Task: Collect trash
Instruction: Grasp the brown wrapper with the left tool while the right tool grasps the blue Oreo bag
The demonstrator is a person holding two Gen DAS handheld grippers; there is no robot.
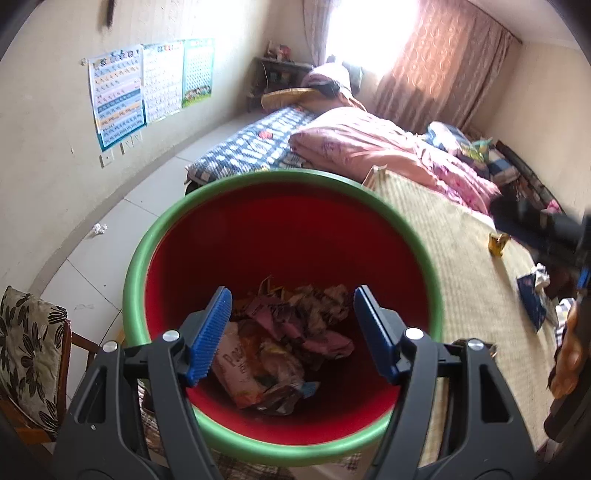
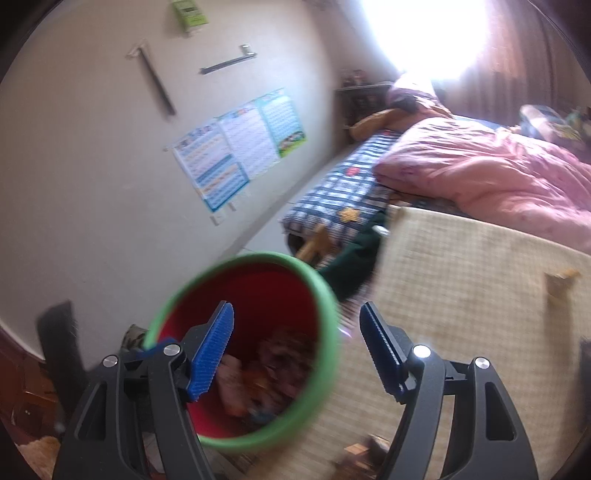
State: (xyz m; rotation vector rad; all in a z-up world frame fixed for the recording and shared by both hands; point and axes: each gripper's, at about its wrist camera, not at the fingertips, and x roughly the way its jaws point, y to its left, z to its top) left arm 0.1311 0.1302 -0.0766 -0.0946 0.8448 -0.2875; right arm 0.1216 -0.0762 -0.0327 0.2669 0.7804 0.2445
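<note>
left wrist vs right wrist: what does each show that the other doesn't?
Left wrist only: crumpled paper on the floor, cushioned chair, wrappers on the mat, open left gripper over the bin.

Right wrist only: green box and dark bars on the wall, open right gripper.

Both: green-rimmed red bin with trash, wall posters, pink quilt.

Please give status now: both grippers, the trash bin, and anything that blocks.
Left gripper and right gripper: jaws open, empty. Red bin holds wrappers. Nothing blocks.
</note>
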